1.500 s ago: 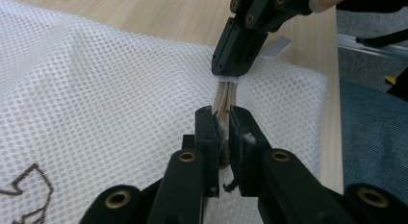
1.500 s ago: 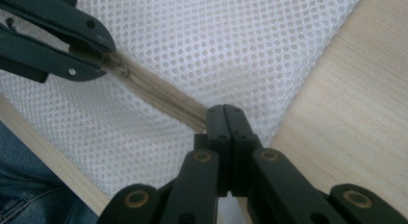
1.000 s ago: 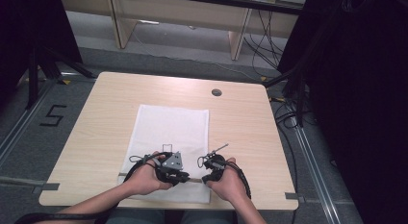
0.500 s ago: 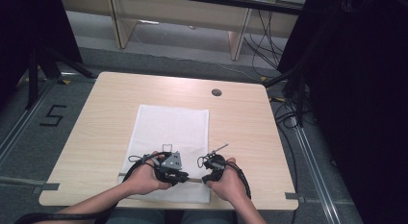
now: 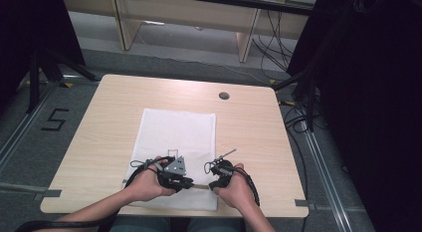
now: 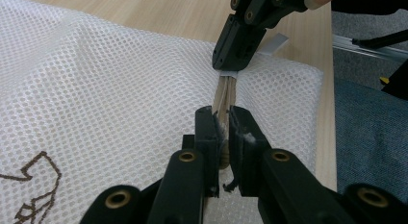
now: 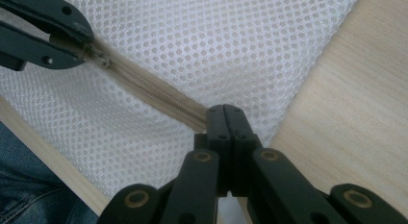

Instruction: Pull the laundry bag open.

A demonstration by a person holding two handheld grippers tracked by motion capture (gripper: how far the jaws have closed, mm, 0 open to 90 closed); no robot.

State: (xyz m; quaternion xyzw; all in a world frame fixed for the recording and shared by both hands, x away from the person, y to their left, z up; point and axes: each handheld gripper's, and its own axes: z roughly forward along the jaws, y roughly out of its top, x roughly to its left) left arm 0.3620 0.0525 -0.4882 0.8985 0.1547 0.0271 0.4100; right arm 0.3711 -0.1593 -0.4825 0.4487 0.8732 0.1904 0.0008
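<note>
A white mesh bag [image 5: 176, 135] lies flat on the wooden table [image 5: 249, 127], with its beige zipper [image 7: 154, 92] running along the near edge. My left gripper [image 6: 221, 119] is shut on the zipper [image 6: 224, 92], pinching it between its pads. My right gripper [image 7: 225, 112] is shut on the zipper's end near the bag's corner. The two face each other a short way apart along the zipper. In the high view the left gripper [image 5: 186, 182] and right gripper [image 5: 213, 184] sit at the table's front edge, each in a hand. A brown printed mark [image 6: 33, 185] shows on the mesh.
A round cable hole [image 5: 224, 95] lies at the table's far right. Bare wood flanks the bag on both sides. Beyond the table are desk legs and floor cables [image 5: 278, 38]. Black curtains [image 5: 368, 92] stand to the right. The person's jeans [image 7: 24, 185] are below the front edge.
</note>
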